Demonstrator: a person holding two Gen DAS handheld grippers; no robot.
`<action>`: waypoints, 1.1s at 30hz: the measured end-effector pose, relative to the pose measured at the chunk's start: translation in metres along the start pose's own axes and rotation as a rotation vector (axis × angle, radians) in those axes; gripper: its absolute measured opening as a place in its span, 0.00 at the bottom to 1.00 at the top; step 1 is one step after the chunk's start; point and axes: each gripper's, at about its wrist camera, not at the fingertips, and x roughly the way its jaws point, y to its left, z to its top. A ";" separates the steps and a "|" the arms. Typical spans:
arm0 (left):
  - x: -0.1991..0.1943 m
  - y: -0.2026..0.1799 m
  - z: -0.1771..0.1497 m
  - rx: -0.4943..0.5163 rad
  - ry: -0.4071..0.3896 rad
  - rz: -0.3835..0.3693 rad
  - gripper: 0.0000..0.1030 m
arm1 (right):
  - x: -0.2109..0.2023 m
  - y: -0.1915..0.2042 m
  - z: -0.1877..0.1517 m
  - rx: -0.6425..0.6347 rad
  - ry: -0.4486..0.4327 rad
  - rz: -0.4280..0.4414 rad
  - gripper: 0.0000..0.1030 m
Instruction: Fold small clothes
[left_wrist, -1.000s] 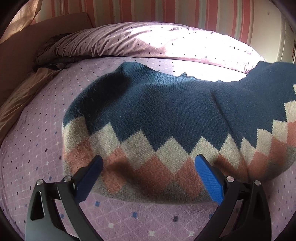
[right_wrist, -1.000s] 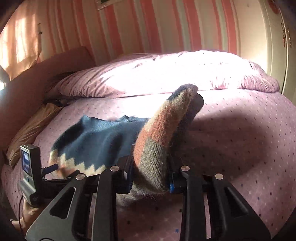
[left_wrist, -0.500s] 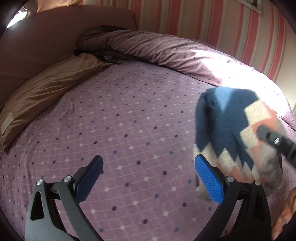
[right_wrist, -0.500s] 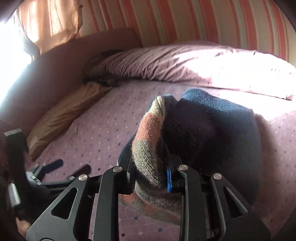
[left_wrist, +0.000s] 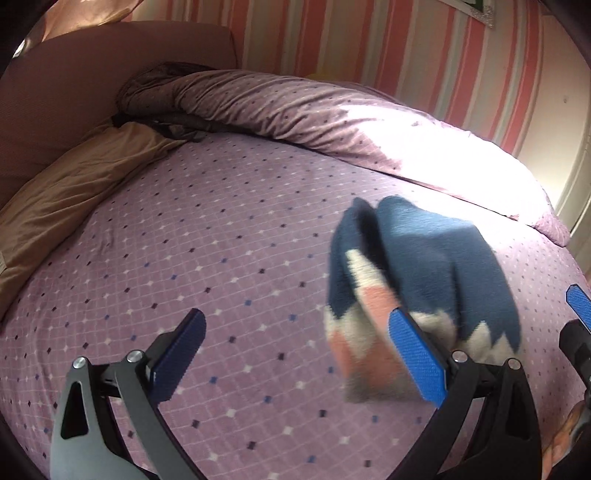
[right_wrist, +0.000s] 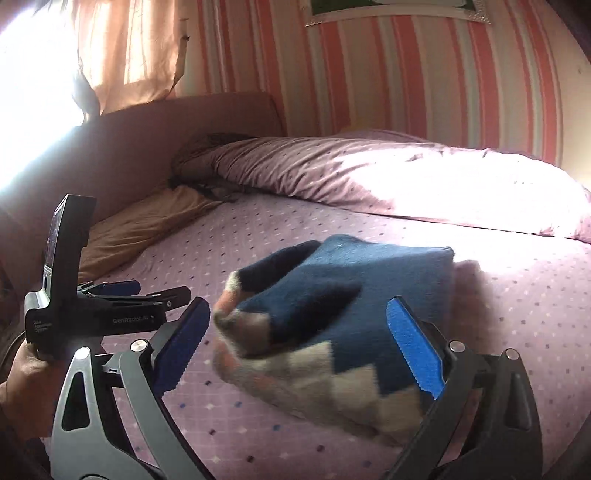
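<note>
Left gripper (left_wrist: 306, 354), seen through its own wrist camera, stands spread with nothing between its 2 blue pads; the knitted garment (left_wrist: 417, 280) lies bunched on the purple bedspread (left_wrist: 192, 236), just off the right-hand pad, blurred at its striped hem. One risk shows here: the fold is loose and lumpy, with a navy flap standing up, so it may slump open if nobody presses it flat.

Through the right wrist camera, the right gripper (right_wrist: 299, 350) has just sprung wide and its pads flank the garment without pinching it, so the cloth is released. The hem looks smeared, and I judge it may not have settled. A pad could snag the wool as the gripper pulls away and drag the top layer askew. The person's hand (right_wrist: 22, 384) carries the other gripper at the left edge.
</note>
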 end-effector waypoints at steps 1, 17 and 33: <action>0.000 -0.015 0.004 0.017 -0.003 -0.028 0.97 | -0.007 -0.013 0.001 0.004 -0.003 -0.028 0.94; 0.079 -0.111 -0.001 0.219 0.195 0.002 0.97 | -0.038 -0.115 -0.029 0.116 0.059 -0.105 0.97; 0.099 -0.113 0.000 0.198 0.241 0.022 0.57 | -0.045 -0.124 -0.034 0.114 0.084 -0.126 0.97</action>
